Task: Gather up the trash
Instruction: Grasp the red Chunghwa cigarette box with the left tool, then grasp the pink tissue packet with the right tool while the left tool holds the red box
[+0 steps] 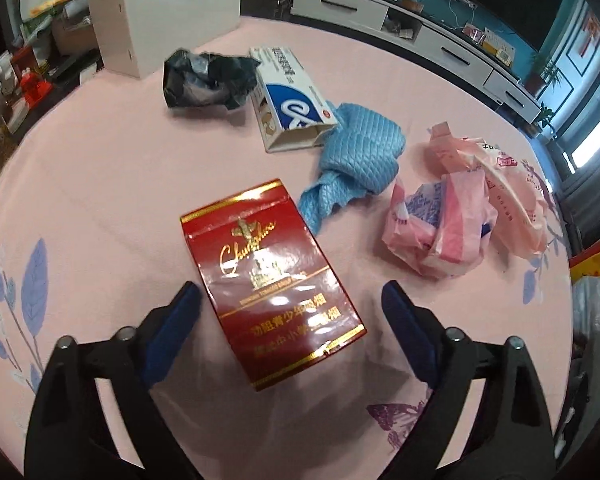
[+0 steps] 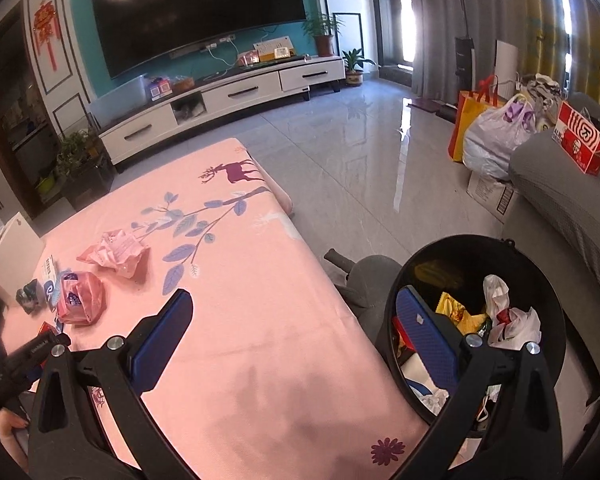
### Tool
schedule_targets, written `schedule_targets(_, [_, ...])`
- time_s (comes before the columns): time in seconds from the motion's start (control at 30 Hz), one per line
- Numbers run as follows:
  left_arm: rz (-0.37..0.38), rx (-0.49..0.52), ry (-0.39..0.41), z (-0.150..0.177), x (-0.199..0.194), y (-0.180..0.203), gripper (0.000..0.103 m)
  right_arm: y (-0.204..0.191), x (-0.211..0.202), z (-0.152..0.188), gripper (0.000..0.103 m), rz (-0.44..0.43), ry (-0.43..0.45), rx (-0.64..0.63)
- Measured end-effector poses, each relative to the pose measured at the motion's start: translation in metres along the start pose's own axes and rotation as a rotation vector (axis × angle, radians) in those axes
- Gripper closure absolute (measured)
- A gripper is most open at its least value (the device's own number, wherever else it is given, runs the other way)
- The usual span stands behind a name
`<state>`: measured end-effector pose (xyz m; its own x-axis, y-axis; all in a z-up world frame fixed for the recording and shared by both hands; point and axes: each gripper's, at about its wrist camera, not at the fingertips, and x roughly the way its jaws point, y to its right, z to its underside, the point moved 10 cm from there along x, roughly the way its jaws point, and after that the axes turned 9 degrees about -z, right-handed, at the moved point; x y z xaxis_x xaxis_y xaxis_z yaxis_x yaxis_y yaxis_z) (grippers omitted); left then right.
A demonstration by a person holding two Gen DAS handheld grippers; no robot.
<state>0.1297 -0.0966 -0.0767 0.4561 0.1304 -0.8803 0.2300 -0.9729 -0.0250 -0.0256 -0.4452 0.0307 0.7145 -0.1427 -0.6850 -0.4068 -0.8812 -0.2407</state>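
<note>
- Left wrist view: the left gripper [image 1: 292,292] is gaping wide around a red carton [image 1: 270,280] on the pink tabletop [image 1: 100,184], gripping nothing.
- Right gripper [image 2: 294,304] is hanging wide open, empty; bin [image 2: 476,320] at 3 o'clock.

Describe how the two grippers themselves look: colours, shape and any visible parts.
The left gripper and the right gripper look alike: black angular frames with silver round bolt heads, and two long fingers faced with blue textured pads. No cables or sleeves are visible.
</note>
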Motion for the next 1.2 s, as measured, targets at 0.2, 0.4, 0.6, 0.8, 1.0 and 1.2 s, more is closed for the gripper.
schedule_targets(0.2, [0.002,-0.02,0.029,-0.001,-0.006,-0.006,0.037,0.001,0.002,0.001,0.003,-0.018,-0.006,0.023])
schedule_targets(0.4, [0.118,-0.069,0.06,0.002,-0.028,-0.029,0.043,-0.014,0.009,0.008,0.003,-0.043,-0.032,-0.003])
schedule_targets(0.6, [0.087,0.005,0.189,-0.004,-0.065,-0.072,0.043,-0.046,0.021,0.023,0.003,-0.118,-0.08,-0.051])
schedule_targets(0.8, [0.131,0.005,0.203,0.005,-0.067,-0.113,0.044,-0.087,0.04,0.047,0.004,-0.197,-0.125,-0.093])
schedule_targets(1.0, [0.183,-0.048,0.147,0.001,-0.054,-0.129,0.044,-0.144,0.07,0.066,0.015,-0.272,-0.227,-0.091])
schedule_targets(1.2, [0.193,-0.086,0.129,0.0,-0.049,-0.142,0.044,-0.223,0.104,0.05,0.018,-0.318,-0.29,-0.095])
